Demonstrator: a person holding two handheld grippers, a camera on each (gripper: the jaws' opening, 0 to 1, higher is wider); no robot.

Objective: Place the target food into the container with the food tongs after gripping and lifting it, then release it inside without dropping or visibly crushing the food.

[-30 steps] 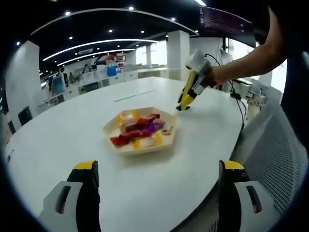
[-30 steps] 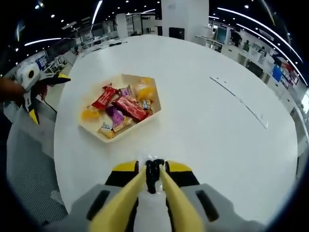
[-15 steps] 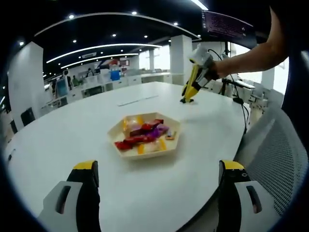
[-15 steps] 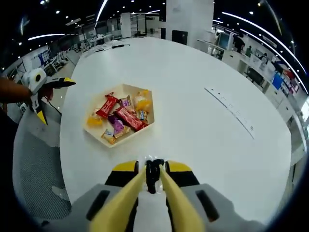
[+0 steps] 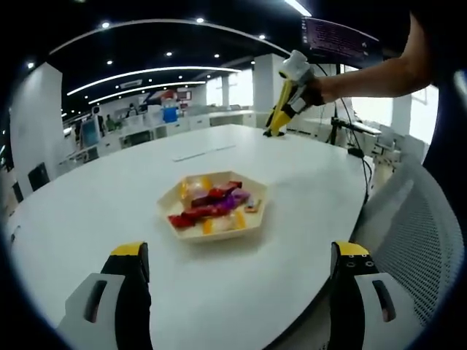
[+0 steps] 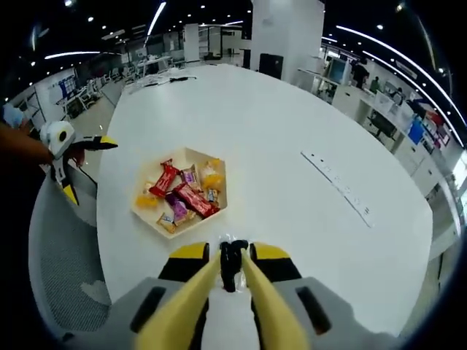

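You're lifting the right gripper (image 6: 233, 271) higher, fingers pinching a small dark clear-wrapped candy (image 6: 232, 264); the tray (image 6: 149, 216) of sweets sits ahead on the counter (image 6: 306, 197). The left gripper (image 5: 241, 292) is hanging wide open, holding nothing.

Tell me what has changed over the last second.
The right gripper, shut on a small dark item, has risen higher above the white round table since a second ago. The hexagonal beige tray of wrapped snacks stays put; the left gripper stays open.

A tray (image 5: 172, 217) of wrapped snacks (image 5: 211, 204) sits on the bench (image 5: 87, 211). In the left gripper view, the right hand-held gripper (image 5: 276, 131) hangs at one o'clock beyond the tray.
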